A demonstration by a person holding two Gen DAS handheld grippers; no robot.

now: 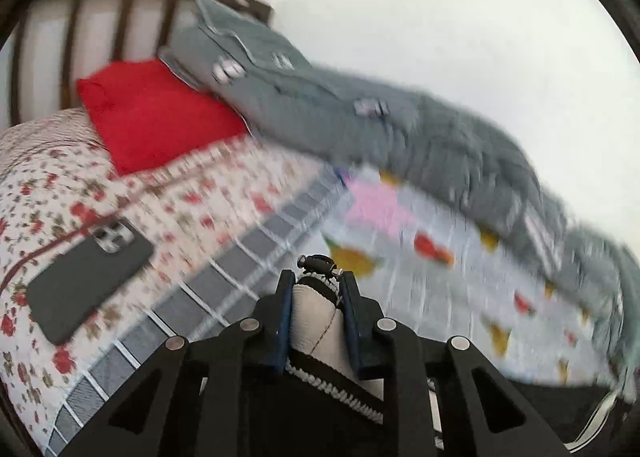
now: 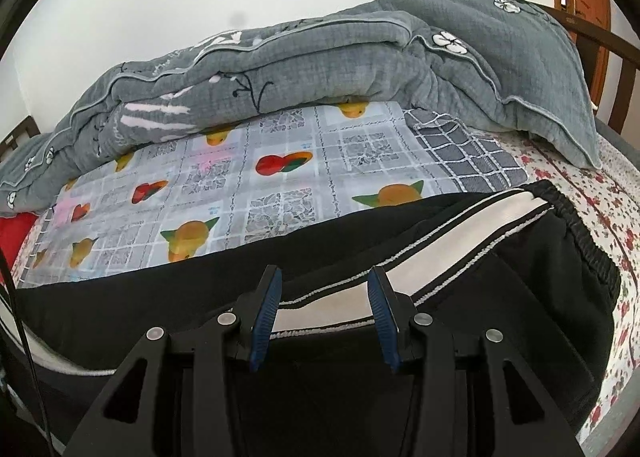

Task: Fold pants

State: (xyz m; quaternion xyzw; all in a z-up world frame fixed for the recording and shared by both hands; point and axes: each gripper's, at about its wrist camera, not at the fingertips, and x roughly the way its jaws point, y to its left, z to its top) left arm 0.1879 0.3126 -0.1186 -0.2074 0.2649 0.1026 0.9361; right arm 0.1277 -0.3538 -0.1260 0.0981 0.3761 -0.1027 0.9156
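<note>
We see the black track pants with a white side stripe (image 2: 460, 241) lying on the fruit-print bed sheet (image 2: 280, 177), long axis across the bed, elastic waistband at the right. Our left claw (image 1: 316, 297) pinches a zippered fold of them; our right claw (image 2: 324, 289) hovers spread over the stripe.

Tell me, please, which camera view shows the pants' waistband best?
The right wrist view: the pants lie spread out, the gathered waistband sharp at right. The left wrist view shows only a striped fold of the pants clamped in the left tongs, no waistband.
</note>
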